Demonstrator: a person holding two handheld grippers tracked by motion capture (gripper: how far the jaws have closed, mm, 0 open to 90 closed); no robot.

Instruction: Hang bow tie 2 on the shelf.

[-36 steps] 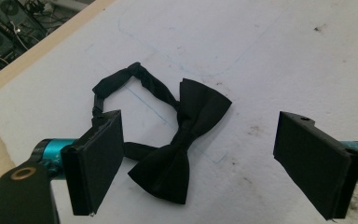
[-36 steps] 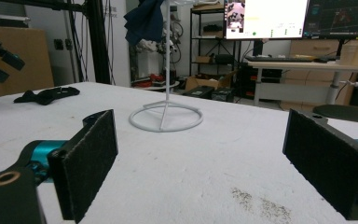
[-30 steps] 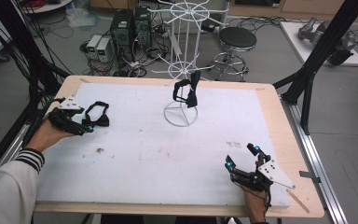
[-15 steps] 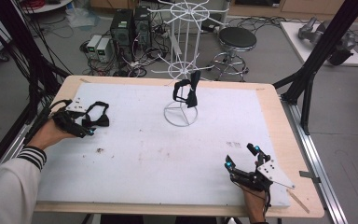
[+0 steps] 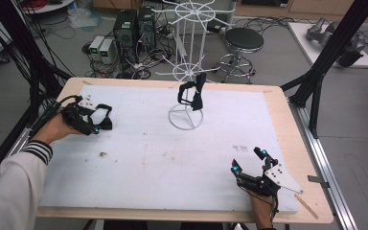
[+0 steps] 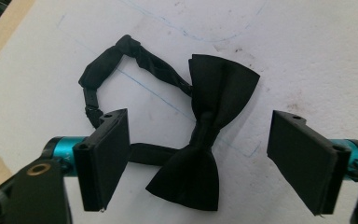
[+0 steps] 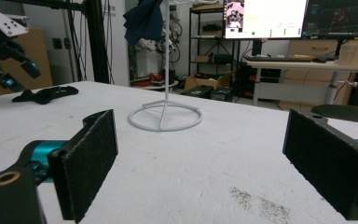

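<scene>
One bow tie point(image 5: 192, 94) already hangs on the wire stand point(image 5: 186, 72); the second bow tie point(image 6: 200, 140), left of frame, lies ungripped between the left gripper point(image 6: 209, 161)'s closing fingers, while the right gripper point(image 5: 249, 162) rests open.

Grey floor point(image 5: 350, 120), black stool point(image 5: 244, 39), computer towers point(image 5: 133, 26), lit monitors point(image 7: 265, 17)

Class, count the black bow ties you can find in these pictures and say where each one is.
2. One bow tie lies flat on the white table between the left gripper's open jaws; the other bow tie hangs on the white wire rack.
</scene>
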